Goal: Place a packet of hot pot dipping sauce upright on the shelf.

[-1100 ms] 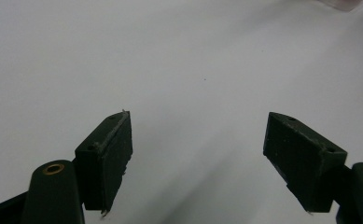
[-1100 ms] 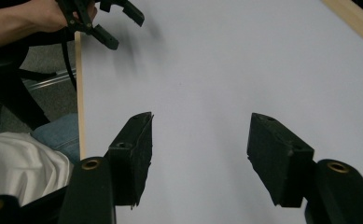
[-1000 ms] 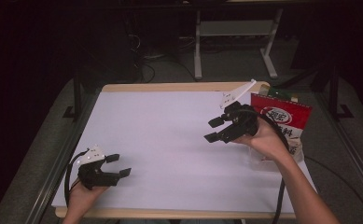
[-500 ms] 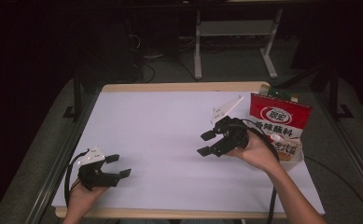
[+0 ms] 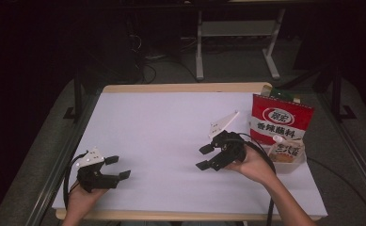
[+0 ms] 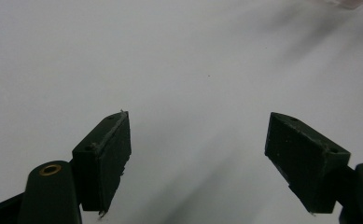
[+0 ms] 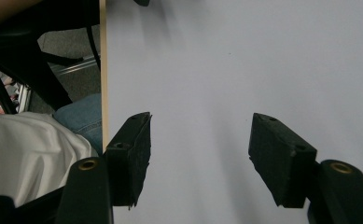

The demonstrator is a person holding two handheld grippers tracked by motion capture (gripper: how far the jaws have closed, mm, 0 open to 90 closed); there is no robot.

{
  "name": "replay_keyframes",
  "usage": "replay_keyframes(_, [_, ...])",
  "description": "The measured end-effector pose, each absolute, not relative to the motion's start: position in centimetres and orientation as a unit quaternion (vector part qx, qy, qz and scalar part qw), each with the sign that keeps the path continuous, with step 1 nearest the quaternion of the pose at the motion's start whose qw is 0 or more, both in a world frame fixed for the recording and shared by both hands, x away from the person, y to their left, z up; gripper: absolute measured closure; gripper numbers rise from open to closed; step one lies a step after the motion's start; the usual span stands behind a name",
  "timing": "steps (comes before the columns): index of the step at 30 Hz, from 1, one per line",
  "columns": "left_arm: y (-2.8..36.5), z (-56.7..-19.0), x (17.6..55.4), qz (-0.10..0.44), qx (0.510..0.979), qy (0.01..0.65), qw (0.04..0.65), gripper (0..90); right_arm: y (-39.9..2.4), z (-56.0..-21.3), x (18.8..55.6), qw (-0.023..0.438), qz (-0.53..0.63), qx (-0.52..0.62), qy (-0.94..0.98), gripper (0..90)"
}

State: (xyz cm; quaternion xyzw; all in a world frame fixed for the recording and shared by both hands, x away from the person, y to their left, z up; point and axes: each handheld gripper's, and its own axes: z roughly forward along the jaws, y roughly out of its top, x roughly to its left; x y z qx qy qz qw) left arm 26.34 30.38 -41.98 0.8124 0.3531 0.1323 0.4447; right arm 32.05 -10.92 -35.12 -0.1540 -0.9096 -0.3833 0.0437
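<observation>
My left gripper (image 5: 117, 167) rests low over the white table top (image 5: 162, 136) near its front left corner, jaws open with nothing between them; in the left gripper view the left gripper (image 6: 198, 154) faces bare white surface. My right gripper (image 5: 206, 157) is held over the right half of the table, jaws open and pointing left, empty; in the right gripper view the right gripper (image 7: 200, 154) looks along the white top toward its wooden edge (image 7: 102, 70). A red snack bag (image 5: 280, 118) stands upright behind the right hand, with a small clear cup (image 5: 286, 153) in front of it.
A white metal stand (image 5: 237, 33) and cables lie on the floor beyond the table. The person's white shirt and jeans (image 7: 34, 144) show past the table edge in the right gripper view. Metal rails run along both sides of the table.
The right hand has come down and toward the front left, away from the snack bag, jaws still open. The left hand has stayed where it was.
</observation>
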Motion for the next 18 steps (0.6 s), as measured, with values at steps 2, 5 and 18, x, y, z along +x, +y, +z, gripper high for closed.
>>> replay_keyframes(2, [30.4,-42.0,26.3,0.135,0.813,0.352,0.444,22.4,-10.9,-35.3,32.0,0.044,-0.381,-0.156,-0.910,38.1])
replay_keyframes(5, [30.5,-42.0,26.3,0.136,0.813,0.352,0.444,22.4,-10.9,-36.1,31.8,0.049,-0.381,-0.158,-0.910,38.0])
replay_keyframes(18, [30.3,-42.0,26.3,0.131,0.813,0.353,0.445,21.0,-11.4,-39.2,30.5,0.052,-0.380,-0.173,-0.907,33.7])
